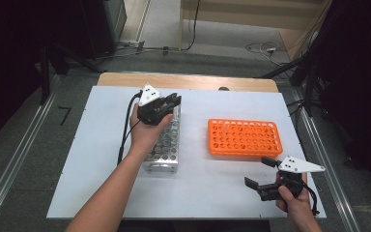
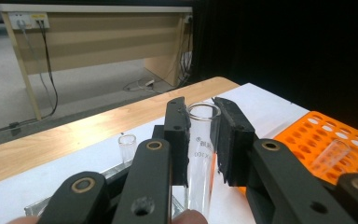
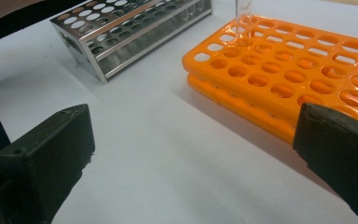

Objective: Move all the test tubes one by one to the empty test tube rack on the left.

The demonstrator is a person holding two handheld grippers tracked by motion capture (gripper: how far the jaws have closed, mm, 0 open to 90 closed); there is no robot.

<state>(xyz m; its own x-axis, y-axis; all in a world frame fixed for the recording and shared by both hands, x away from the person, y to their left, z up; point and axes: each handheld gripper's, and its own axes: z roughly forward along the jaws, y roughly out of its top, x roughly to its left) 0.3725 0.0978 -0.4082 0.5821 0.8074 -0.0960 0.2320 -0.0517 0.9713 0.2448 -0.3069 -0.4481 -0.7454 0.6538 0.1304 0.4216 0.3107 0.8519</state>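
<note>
My left gripper (image 1: 174, 100) hovers over the far end of a silver metal tube rack (image 1: 166, 145), left of the table's middle. It is shut on a clear glass test tube (image 2: 200, 144), which stands upright between the black pads (image 2: 177, 135). An orange tube rack (image 1: 244, 137) lies to the right. Near the table's front right corner my right gripper (image 1: 257, 171) is held open with nothing between its jaws. In the right gripper view the gripper (image 3: 191, 158) faces the orange rack (image 3: 298, 70) and the metal rack (image 3: 121, 32).
One more glass tube (image 2: 127, 144) stands in the metal rack. A tube (image 3: 244, 18) rises from the far side of the orange rack. The white board (image 1: 101, 183) lies on a wooden table (image 1: 188, 79). Cables trail over the floor beyond it.
</note>
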